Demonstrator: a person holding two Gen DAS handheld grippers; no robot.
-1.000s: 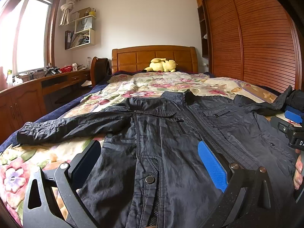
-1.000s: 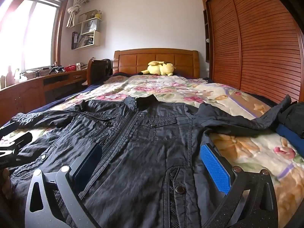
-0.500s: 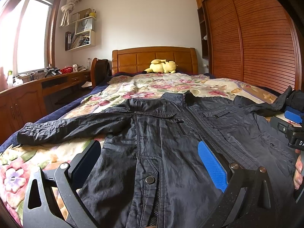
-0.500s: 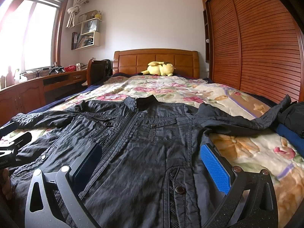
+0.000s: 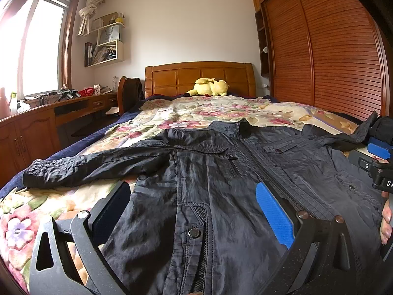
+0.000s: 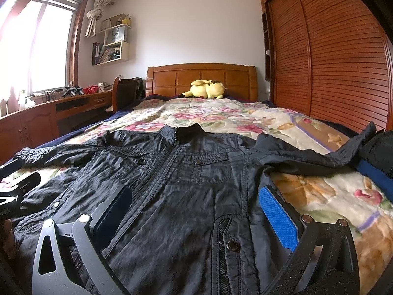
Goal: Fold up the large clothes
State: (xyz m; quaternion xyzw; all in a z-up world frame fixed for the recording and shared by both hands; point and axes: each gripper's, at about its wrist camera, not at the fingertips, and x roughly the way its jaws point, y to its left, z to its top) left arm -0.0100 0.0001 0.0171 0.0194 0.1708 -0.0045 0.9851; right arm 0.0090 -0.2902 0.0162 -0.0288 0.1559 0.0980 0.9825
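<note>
Jaws of both grippers stand wide apart, holding nothing: the left gripper (image 5: 194, 211) hovers low over the jacket's (image 5: 221, 177) left front, the right gripper (image 6: 196, 211) over its right front. The jacket lies flat, zipped, face up on the near half of the bed (image 5: 191, 113), collar far, sleeves spread left and right. Whether the pads (image 5: 273, 211) touch cloth seems doubtful; a plush (image 6: 207, 89) lies by the far headboard (image 6: 201, 76).

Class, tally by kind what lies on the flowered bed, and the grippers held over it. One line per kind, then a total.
Black jacket: 1
Yellow plush toy: 1
Dark bundle at the bed's right edge: 1
Grippers, left gripper and right gripper: 2
Total: 5
</note>
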